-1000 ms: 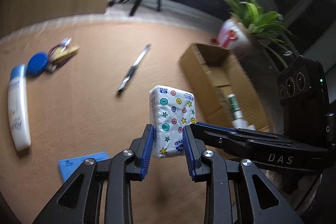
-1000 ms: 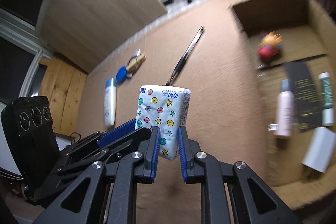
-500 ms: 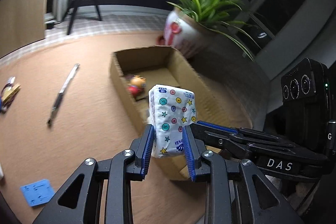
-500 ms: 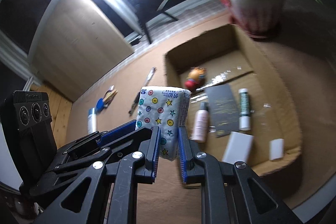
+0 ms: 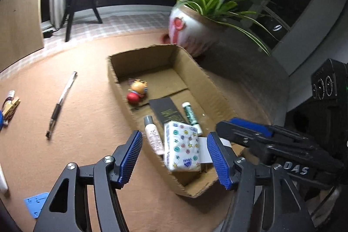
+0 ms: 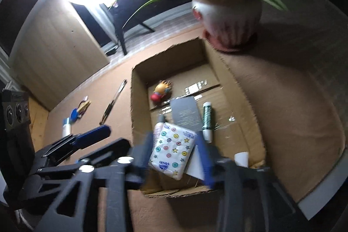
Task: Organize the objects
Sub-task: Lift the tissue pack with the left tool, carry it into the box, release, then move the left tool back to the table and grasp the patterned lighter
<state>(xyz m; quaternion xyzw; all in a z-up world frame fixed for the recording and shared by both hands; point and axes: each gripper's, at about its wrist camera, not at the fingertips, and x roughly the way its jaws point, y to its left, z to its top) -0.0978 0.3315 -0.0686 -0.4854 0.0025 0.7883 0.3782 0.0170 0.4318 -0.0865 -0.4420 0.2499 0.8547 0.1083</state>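
Note:
A white tissue pack point(image 5: 182, 146) with coloured buttons and stars is free of both grippers, over the near end of the open cardboard box point(image 5: 152, 53); whether it rests on the floor or is still in the air I cannot tell. It also shows in the right wrist view point(image 6: 171, 150). My left gripper point(image 5: 177, 160) is open, its blue pads wide on either side of the pack. My right gripper point(image 6: 174, 154) is open and blurred, just above the pack. The box point(image 6: 245, 97) holds a small toy point(image 5: 137, 91), a dark card point(image 5: 168, 111), a green tube point(image 5: 191, 115) and a small bottle point(image 5: 153, 135).
A pen point(image 5: 61, 103), keys with a wooden clip point(image 5: 9, 108) and a blue card point(image 5: 35, 203) lie on the tan table left of the box. A potted plant point(image 5: 195, 32) stands behind the box. A white bottle point(image 6: 66, 128) lies far left.
Both grippers let go of the tissue pack and opened wide. The pack dropped from between the pads into the near end of the box.

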